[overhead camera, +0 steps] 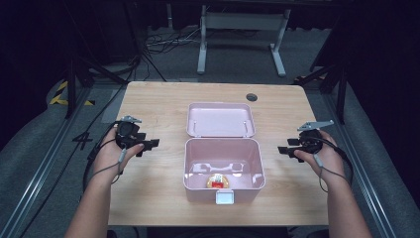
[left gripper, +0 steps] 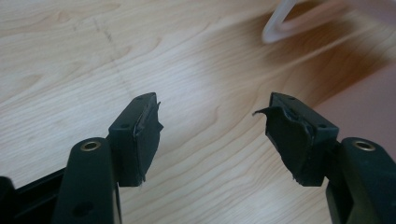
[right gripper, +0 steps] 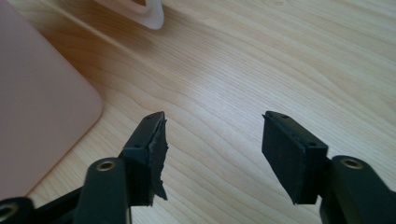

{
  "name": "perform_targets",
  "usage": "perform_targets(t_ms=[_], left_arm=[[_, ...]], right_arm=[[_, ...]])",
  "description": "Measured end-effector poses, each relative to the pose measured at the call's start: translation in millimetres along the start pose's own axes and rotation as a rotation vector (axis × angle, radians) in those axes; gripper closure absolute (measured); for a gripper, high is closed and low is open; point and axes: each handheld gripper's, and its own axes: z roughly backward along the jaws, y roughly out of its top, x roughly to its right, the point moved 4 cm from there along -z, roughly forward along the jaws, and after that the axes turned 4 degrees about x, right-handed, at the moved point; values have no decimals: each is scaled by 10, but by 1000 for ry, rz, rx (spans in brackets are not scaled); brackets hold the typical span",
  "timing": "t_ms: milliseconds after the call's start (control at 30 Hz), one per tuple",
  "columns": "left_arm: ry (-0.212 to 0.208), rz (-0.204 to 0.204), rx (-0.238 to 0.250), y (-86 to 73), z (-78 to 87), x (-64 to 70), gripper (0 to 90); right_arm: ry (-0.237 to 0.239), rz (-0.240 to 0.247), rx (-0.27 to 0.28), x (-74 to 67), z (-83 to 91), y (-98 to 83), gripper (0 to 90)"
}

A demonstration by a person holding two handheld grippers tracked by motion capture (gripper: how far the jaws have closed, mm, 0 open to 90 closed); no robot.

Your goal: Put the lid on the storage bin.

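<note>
Sitting mid-worktop (overhead camera: 148,208), a pink box (overhead camera: 223,166) with lid (overhead camera: 220,119) flipped back toward 12 o'clock. Left claw (overhead camera: 151,145) at 9 o'clock, right claw (overhead camera: 283,149) at 3 o'clock, both spread wide, pinching nothing.

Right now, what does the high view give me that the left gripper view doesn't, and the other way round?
High view alone: the pink box standing open, its lid laid back, a small red and yellow item on its floor, and the right hand-held gripper beside it. Left gripper view alone: the torn black padding on the fingertips of the left hand-held gripper, jaws apart with nothing between them. Both share: the wooden table, the left hand-held gripper and part of the pink box.
</note>
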Motion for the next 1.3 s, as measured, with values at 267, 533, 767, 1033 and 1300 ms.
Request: perform_targets(t_ms=[267, 533, 767, 1033, 1300], left_arm=[[-50, 14, 80, 313, 34, 144, 343], [-67, -33, 96, 665, -39, 252, 330], [-127, -31, 100, 951, -256, 311, 330], [-130, -8, 38, 1117, -650, 290, 332], [-163, 101, -11, 1170, -1051, 189, 347]], right_arm=[[15, 12, 2, -45, -8, -43, 391], [10, 17, 26, -57, 24, -50, 385], [6, 14, 36, -59, 43, -73, 378], [5, 27, 28, -76, 25, -88, 375], [10, 28, 28, -95, 21, -106, 375]])
